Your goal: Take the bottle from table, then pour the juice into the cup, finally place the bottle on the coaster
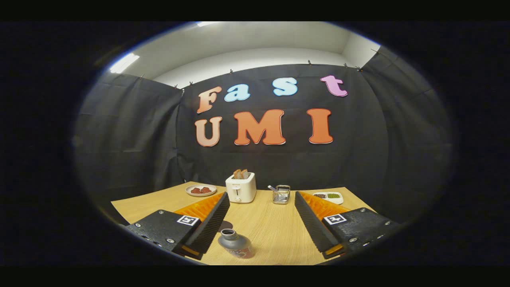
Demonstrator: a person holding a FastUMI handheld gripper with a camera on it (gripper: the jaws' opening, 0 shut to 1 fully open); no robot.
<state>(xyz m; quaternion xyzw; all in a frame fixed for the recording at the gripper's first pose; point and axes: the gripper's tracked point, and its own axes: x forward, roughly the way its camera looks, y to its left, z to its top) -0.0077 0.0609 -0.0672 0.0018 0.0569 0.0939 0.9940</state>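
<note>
While my gripper [259, 233] hangs wide open, the small grey open-necked bottle [236, 243] stands ungrasped at lower centre on the wooden table [271, 227], nearer the left finger; grasping, pouring and placing all remain.

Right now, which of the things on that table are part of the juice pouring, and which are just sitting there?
Part of the job:
- bottle, cap off, between the open tongs, nearer one finger, not gripped
- dark round coaster, partly hidden behind that finger

Just sitting there:
- toaster with toast
- plate of food
- wire basket
- small tray
</note>
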